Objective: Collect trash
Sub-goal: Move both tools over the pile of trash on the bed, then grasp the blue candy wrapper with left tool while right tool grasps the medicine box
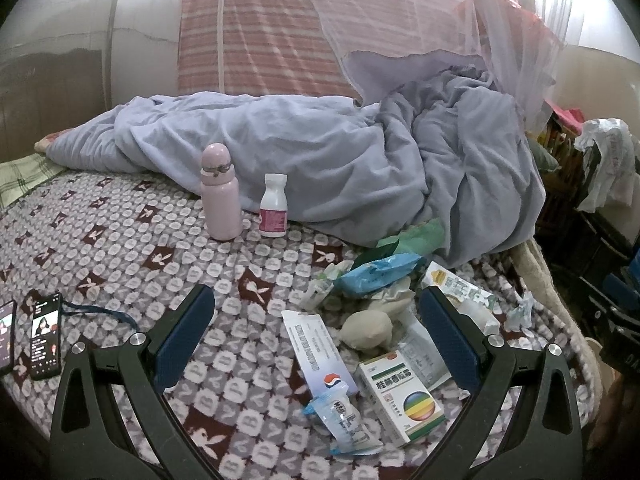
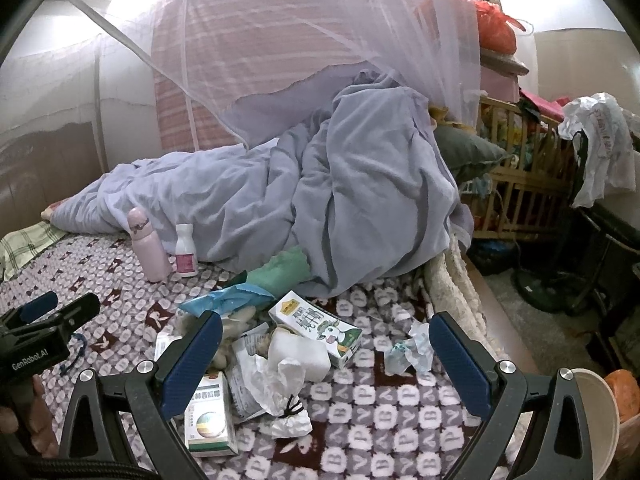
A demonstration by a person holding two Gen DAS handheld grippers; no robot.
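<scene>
Both the left gripper [image 1: 316,336] and right gripper [image 2: 326,352] gape wide, holding nothing. Collection looks unstarted: medicine box [image 1: 402,398], milk carton [image 2: 316,326] and crumpled tissue [image 2: 410,350] litter the bedspread [image 1: 120,248] at lower centre. Farther up stand a pink bottle [image 1: 220,192] and pill bottle [image 1: 274,206], probably keepers, against the blanket [image 1: 320,148].

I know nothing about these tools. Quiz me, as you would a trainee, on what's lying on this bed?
1. True or false: the left tool grips the medicine box.
2. What stands upright beside the pink flask?
A. a white pill bottle
B. a cup
C. a lamp
3. Fill in: the milk carton lies ____ the right tool's fingers.

Key:
1. False; both tools are open and empty.
2. A, the white pill bottle.
3. Between, on the patterned blanket.
</scene>
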